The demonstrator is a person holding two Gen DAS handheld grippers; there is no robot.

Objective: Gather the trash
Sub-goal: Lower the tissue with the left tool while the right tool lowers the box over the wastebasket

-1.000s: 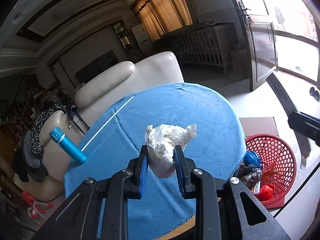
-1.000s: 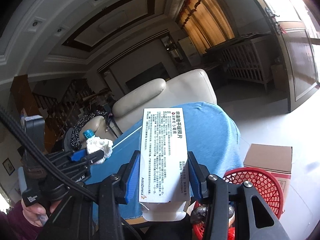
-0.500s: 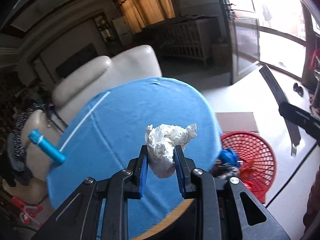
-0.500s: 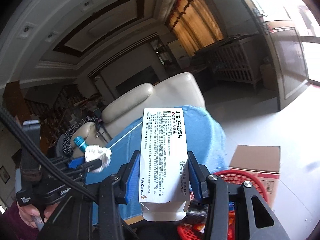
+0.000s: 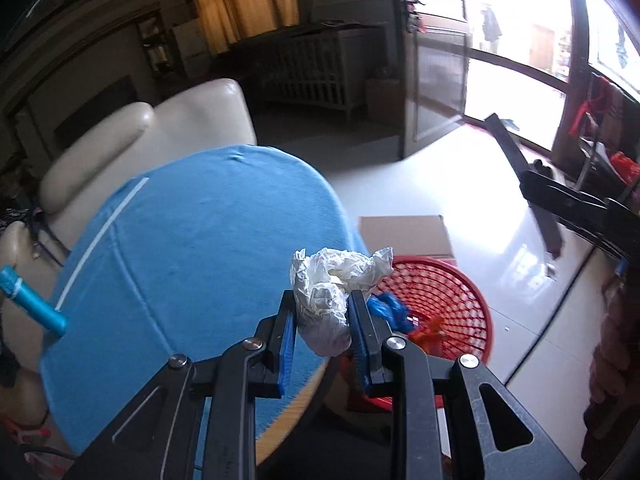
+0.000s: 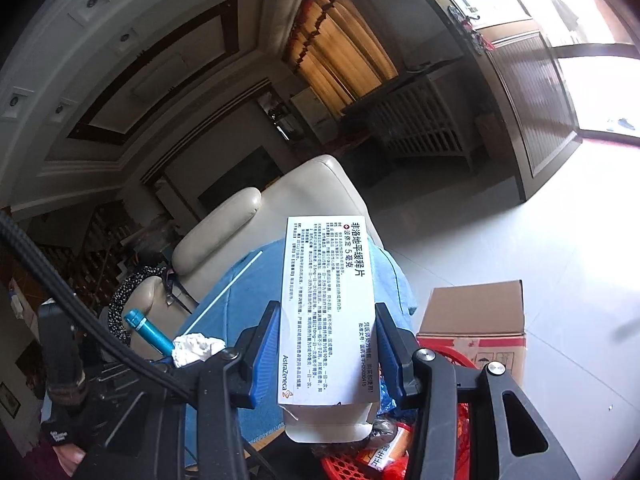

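My left gripper [image 5: 322, 326] is shut on a crumpled white paper wad [image 5: 328, 292] and holds it in the air over the right edge of the blue-covered round table [image 5: 192, 248], beside the red mesh basket [image 5: 452, 300] on the floor. My right gripper [image 6: 326, 356] is shut on a white medicine box [image 6: 326, 304], held upright above the same basket [image 6: 360, 464], whose rim shows below the box. The wad also shows in the right wrist view [image 6: 196, 348], at lower left.
The basket holds blue and red trash. A cardboard box [image 5: 404, 236] sits on the floor behind it. A blue bottle [image 5: 32, 304] lies at the table's left edge. A cream armchair [image 5: 148, 144] stands behind the table.
My left gripper has swung right with the wad, from over the table's middle to its right edge near the basket. My right gripper has shifted slightly, still holding the box.
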